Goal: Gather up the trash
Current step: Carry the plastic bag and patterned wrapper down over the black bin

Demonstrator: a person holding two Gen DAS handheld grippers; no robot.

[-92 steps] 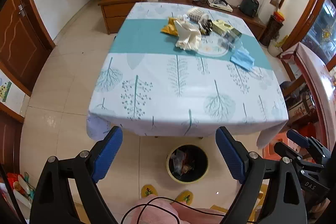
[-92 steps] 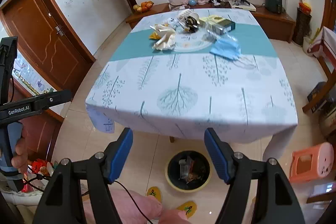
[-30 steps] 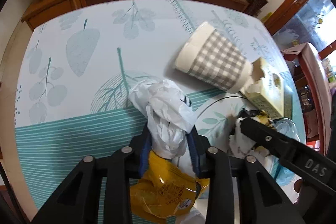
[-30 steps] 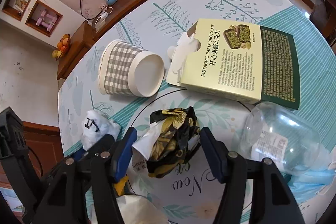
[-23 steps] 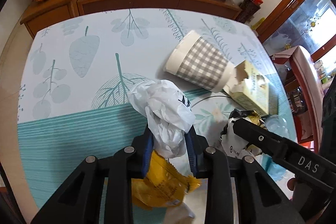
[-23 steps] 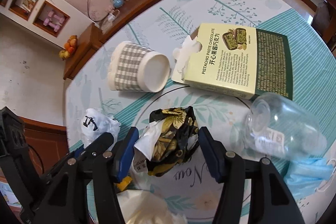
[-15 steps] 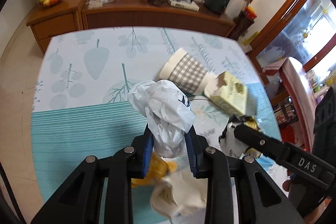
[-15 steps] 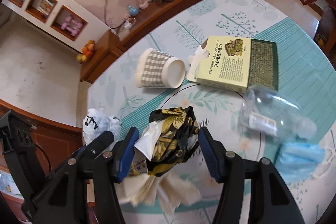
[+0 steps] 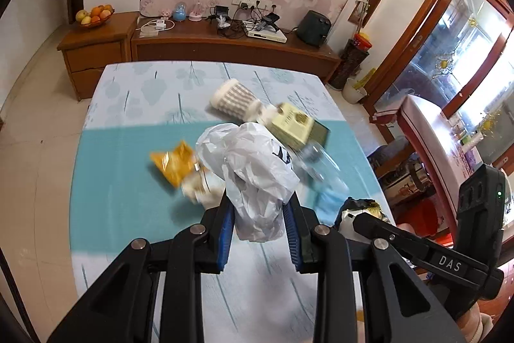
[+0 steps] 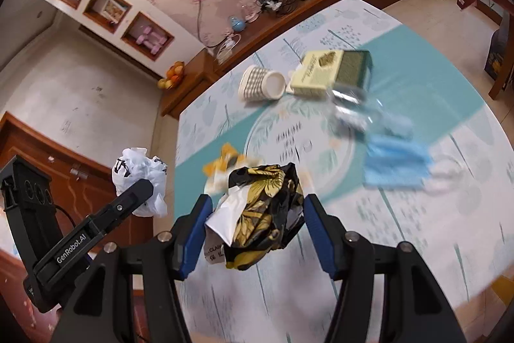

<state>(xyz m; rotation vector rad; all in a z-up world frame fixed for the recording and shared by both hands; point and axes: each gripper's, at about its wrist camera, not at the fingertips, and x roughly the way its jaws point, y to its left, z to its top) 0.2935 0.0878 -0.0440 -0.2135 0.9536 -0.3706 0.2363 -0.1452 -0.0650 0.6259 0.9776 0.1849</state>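
Two hand-held grippers hang above the surface [image 9: 128,198] with its teal-and-white leaf-print cloth: the left hand-held gripper [image 9: 258,233] pinches a crumpled white plastic bag [image 9: 253,172], and the right hand-held gripper [image 10: 255,233] pinches a crumpled black-and-gold floral wrapper [image 10: 266,211]. Beyond the bag, on that surface, lie a pale green chocolate box [image 9: 295,130], a grey checked paper cup [image 9: 233,100] on its side and a yellow snack packet [image 9: 175,164].

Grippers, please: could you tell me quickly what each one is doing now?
Left gripper: shut on white plastic bag.
Right gripper: shut on black-and-gold wrapper.
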